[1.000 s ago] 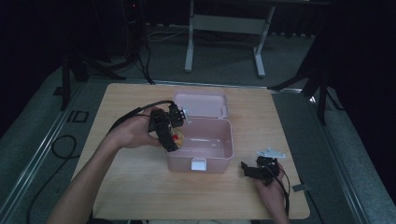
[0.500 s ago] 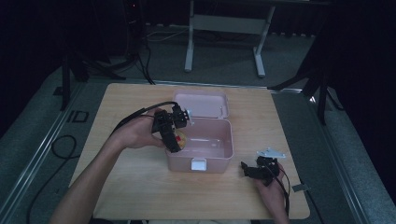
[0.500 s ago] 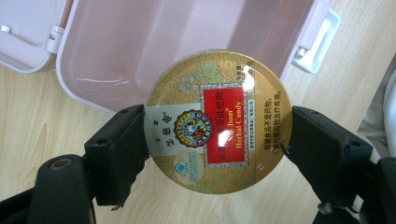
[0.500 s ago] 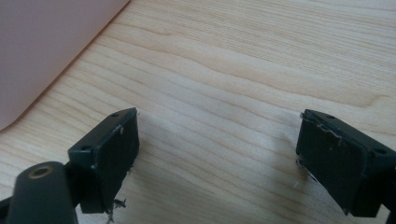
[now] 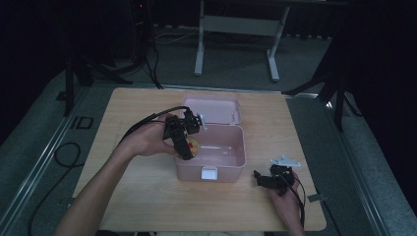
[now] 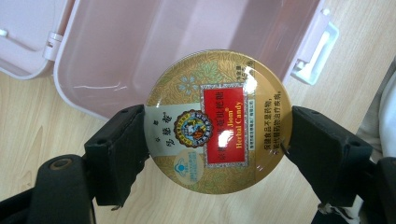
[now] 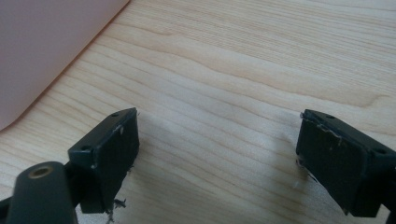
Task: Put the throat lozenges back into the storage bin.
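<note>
My wooden table [image 5: 147, 206] stands on grey floor [image 5: 39, 162] in a dark room. Beyond it I see a metal stand [image 5: 236, 29] and black cables [image 5: 152, 64].

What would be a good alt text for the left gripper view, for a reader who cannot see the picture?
The left gripper holds a round gold candy tin by its rim between two black jaws, above the edge of an open pink plastic box. The tin's lid has a red label reading "Herbal Candy". The box stands on a light wooden table.

1 candy tin [image 6: 218, 121], 1 pink box [image 5: 231, 162] – 2 hand-held grippers, L [image 5: 189, 145], R [image 5: 265, 179]
</note>
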`<state>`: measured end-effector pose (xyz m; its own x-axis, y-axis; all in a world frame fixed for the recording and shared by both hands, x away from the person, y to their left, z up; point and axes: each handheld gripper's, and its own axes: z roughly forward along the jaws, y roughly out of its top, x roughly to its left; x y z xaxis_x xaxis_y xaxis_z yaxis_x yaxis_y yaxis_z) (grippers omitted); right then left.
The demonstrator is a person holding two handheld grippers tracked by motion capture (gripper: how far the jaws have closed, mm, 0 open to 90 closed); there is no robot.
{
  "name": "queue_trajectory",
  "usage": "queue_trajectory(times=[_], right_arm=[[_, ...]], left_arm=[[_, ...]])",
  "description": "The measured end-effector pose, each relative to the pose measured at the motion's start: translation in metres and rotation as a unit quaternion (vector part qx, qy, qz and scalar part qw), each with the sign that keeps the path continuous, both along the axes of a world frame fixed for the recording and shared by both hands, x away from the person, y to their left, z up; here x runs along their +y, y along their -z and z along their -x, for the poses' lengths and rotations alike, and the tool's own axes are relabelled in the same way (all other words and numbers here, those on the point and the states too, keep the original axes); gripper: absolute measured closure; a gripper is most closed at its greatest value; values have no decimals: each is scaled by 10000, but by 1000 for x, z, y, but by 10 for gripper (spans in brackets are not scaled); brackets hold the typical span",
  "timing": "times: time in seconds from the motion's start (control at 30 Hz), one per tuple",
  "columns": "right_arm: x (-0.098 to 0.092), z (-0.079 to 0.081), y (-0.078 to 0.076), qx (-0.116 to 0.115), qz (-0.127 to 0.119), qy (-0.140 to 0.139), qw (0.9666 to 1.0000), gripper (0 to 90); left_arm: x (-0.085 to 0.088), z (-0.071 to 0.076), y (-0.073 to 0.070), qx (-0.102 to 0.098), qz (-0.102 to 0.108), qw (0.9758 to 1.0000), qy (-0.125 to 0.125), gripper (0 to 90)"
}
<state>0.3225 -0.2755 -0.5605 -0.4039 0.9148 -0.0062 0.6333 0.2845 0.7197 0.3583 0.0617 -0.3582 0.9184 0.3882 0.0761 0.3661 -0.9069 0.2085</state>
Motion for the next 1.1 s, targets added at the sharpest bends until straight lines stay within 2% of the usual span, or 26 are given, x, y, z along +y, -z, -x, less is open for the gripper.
queue_trajectory(times=[0.23,0.5,0.57,0.73,0.83,1.1], right_arm=[[0,0,0,1,-1,2,10000,131],[0,0,0,-2,-2,0,10000,131],[0,0,0,5,-7,7,10000,131],[0,0,0,2,-5,-12,10000,130],[0,0,0,-2,-2,-16,10000,130],[0,0,0,-2,-1,-17,10000,130]], left_arm=[[-5,-1,1,14,-19,10000,27,220],[-8,-3,1,15,87,9999,-108,205],[-8,-4,0,-27,100,9999,-116,164],[-5,-3,-2,-77,131,9999,-83,164],[0,-2,-4,-179,160,9996,-146,164],[9,-1,-9,-305,194,9990,-254,165]])
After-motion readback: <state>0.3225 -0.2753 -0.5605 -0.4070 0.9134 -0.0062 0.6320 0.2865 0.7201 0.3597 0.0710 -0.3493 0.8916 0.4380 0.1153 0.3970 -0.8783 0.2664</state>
